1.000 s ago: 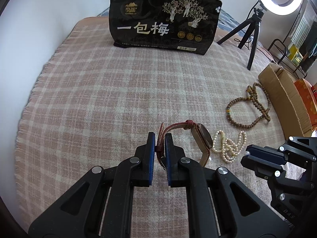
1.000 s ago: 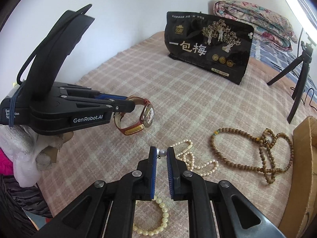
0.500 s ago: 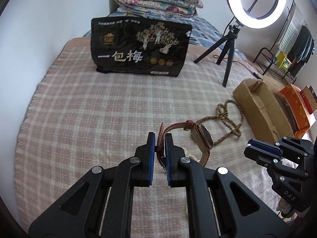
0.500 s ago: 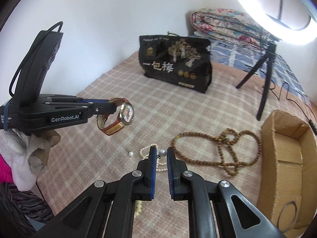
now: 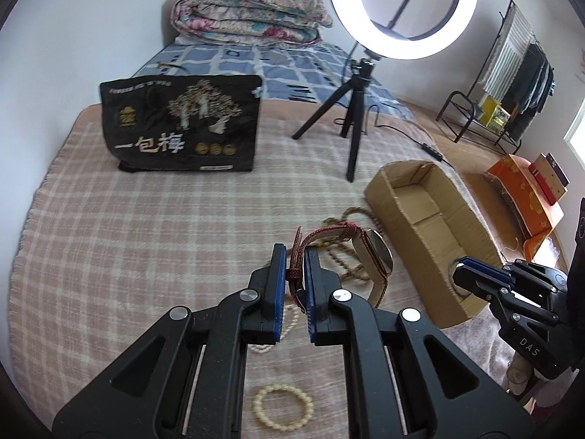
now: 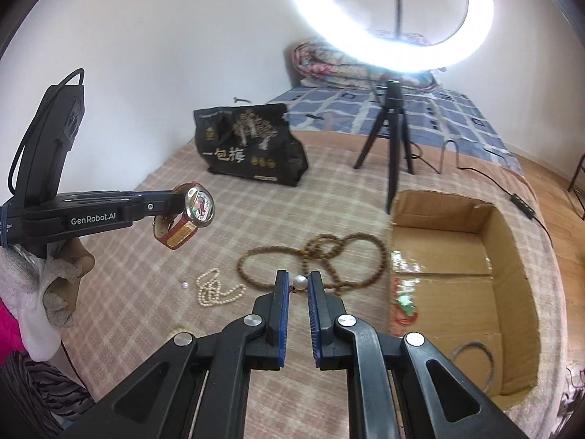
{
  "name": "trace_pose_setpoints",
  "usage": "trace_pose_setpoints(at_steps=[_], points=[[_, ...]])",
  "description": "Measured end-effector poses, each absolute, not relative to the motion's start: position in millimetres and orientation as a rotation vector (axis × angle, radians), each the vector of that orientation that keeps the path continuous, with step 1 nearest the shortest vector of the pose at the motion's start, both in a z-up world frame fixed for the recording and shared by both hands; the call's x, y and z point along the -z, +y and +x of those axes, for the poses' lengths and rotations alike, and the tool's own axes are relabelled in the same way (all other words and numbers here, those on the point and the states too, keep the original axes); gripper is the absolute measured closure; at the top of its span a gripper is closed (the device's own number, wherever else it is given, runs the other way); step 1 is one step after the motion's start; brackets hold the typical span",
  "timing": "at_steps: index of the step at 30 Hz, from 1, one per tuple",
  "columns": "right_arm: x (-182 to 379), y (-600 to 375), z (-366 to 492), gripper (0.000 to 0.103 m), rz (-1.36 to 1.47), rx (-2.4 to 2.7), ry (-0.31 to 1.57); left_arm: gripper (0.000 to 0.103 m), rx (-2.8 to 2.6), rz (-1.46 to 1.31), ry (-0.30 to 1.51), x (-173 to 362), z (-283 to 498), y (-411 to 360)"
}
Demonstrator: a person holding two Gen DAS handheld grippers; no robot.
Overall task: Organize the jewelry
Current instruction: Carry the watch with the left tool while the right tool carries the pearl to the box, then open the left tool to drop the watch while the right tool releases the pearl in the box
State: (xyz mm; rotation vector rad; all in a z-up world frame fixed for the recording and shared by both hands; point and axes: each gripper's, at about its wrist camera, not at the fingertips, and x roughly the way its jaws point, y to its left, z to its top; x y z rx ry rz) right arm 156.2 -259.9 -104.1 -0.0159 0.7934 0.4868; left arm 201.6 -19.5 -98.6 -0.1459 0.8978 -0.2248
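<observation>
Up off the bed (image 5: 109,219), the left tool (image 5: 292,256) is clamped on the red strap of a watch (image 5: 369,256), whose round face hangs just to the right of the blue pads; from the right-wrist view the same watch (image 6: 193,208) dangles clear of the checked blanket (image 6: 164,274). Behind it a black bag (image 5: 182,128) with gold trees stands upright. Below the left tool a white pearl string (image 5: 270,336) lies on the blanket, and nearer the camera sits a cream bead bracelet (image 5: 283,408). A brown bead necklace (image 6: 321,256) lies looped between the pearl string (image 6: 215,289) and the cardboard box (image 6: 512,256), with a single loose pearl (image 6: 184,285) just left of the string. A tripod (image 5: 351,109) carrying a lit ring light (image 5: 402,11) stands beyond the box. The right tool (image 6: 298,285) is closed on a small pearl piece (image 6: 300,282), held in the air above the necklace. Inside the box, a red cord item (image 6: 402,303) and a thin bangle (image 6: 471,362) rest on its floor. A folded quilt (image 5: 248,14) lies at the bed's far end.
</observation>
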Motion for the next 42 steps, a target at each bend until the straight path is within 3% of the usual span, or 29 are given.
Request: trace_pose_setpoints(at_steps=[13,35,36,39,40,41,42], points=[[104,-336,157,0.095,0.05,-0.365,0.788,0.095,0.319,-0.096,0.867,89,221,-105],[129,-386,166,0.093,0.107,-0.281,0.842,0.095,0.414,-0.008,0.84,100,250,-199],[130,-387,165,0.09,0.105,-0.281,0.844,0.095,0.418,-0.002,0.838,100,251,-203],[132,-387,164,0.066,0.095,-0.267,0.838,0.085,0.44,-0.009,0.84,101,252,-209],[132,-387,163,0.059,0.09,-0.266,0.836,0.075,0.439,-0.008,0.832,100,252,-210],[133,-387,162,0.055,0.086,-0.265,0.835,0.059,0.433,-0.005,0.825,99,251,-211],[133,-386,161,0.045,0.08,-0.26,0.832,0.052,0.433,-0.005,0.811,97,251,-212]])
